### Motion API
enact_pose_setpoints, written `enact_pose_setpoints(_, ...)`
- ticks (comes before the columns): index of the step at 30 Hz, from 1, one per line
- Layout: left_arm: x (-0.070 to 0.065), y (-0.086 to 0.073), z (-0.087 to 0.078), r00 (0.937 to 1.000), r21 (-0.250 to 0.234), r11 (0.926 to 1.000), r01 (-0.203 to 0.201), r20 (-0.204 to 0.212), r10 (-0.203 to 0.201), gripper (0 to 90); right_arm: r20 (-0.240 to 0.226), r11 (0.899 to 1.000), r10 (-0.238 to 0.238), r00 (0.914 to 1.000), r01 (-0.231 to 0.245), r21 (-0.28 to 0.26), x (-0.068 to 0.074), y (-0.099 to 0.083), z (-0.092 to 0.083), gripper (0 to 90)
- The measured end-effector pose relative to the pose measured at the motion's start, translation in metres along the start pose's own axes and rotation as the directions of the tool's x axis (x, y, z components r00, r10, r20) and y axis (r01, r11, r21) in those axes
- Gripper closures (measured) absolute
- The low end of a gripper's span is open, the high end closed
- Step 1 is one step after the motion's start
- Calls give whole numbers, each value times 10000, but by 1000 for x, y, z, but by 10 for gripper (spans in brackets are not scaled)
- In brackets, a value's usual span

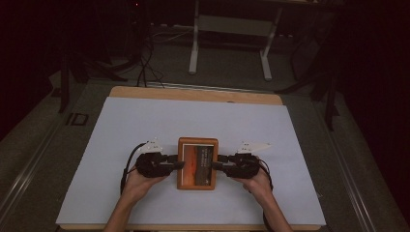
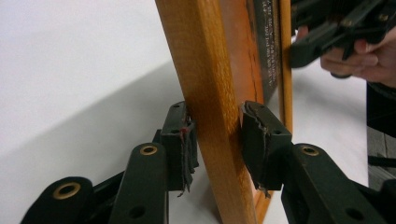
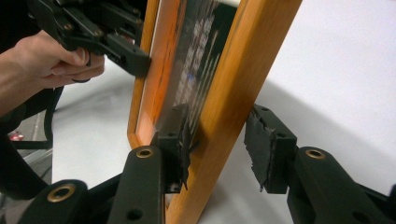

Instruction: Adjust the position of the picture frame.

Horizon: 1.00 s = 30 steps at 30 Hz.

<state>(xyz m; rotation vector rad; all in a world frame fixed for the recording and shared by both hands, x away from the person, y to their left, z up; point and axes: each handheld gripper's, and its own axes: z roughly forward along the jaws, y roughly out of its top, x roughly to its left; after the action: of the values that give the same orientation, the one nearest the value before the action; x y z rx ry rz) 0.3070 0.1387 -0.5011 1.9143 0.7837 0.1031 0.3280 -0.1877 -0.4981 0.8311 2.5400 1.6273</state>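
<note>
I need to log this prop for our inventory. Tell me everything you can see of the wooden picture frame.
The wooden picture frame is rectangular, with an orange-brown border that looks like varnished wood. It holds a dark reddish picture with lines of small pale text, too small to read. It lies on the white table cover, near the person's edge. The left gripper clamps its left rail; the right gripper straddles its right rail, one pad touching, the other apart.
</note>
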Motion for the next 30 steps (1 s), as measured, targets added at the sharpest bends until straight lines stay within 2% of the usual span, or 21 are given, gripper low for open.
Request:
enact_pose_setpoints(3,1,1,3,9999,-14,10000,-8,-108,7,631,-144,9992,79,9999,-74,387,-1,-4,10,581)
enact_pose_setpoints(5,3,1,6,9995,0,9999,127,-293,-127,626,-33,9984,104,9999,-102,549,0,-5,14,561)
enact_pose_setpoints(6,4,1,8,9995,-26,9998,221,-242,-221,625,-27,9977,254,9997,-252,630,-2,-5,14,560)
enact_pose_setpoints(12,6,1,9,9988,76,9992,391,-283,-389,620,-72,9946,836,9965,-830,616,-6,-4,16,563)
enact_pose_setpoints(16,9,-2,12,9961,166,9968,786,-419,-779,600,333,9896,1297,9910,-1315,576,-8,-3,16,572)
enact_pose_setpoints(19,14,-4,15,9932,266,9933,1121,-360,-1111,580,731,9847,1583,9847,-1629,625,-11,-3,16,587)
enact_pose_setpoints(24,23,-6,20,9874,296,9869,1584,-45,-1584,572,677,9737,2068,9760,-2121,833,-15,-6,21,569)
enact_pose_setpoints(27,27,-6,23,9858,373,9852,1674,84,-1678,567,719,9680,2290,9708,-2349,884,-17,-7,22,565)
enact_pose_setpoints(30,27,-4,28,9862,383,9855,1654,-33,-1654,549,751,9650,2381,9683,-2446,948,-19,-8,22,559)
